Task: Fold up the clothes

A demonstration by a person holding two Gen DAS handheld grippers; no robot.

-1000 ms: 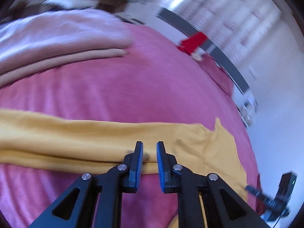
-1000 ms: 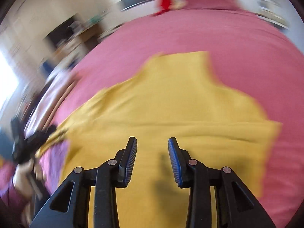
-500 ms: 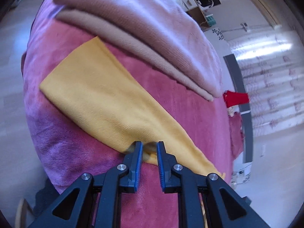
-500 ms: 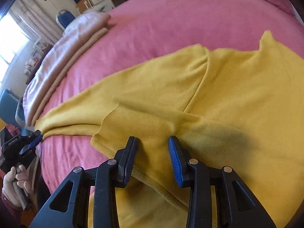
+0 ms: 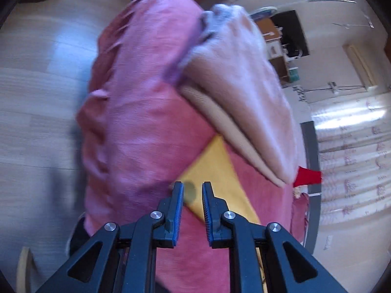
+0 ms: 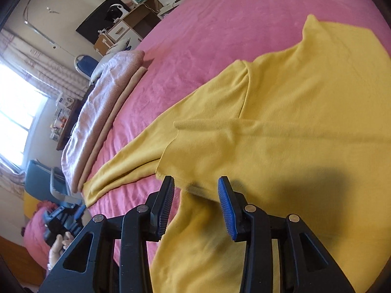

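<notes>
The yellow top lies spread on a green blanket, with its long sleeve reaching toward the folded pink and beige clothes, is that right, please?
Not quite: the blanket is pink, not green, as the right wrist view shows. The rest holds: the yellow top lies spread on it, with its long sleeve reaching toward the folded pink and beige clothes.

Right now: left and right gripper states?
Left gripper: open, empty, over the yellow sleeve's end.
Right gripper: open, empty, over the yellow top's folded edge.

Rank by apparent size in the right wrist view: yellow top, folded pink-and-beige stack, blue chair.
1. yellow top, though nearness to the camera enlarges it
2. folded pink-and-beige stack
3. blue chair, farthest away
</notes>
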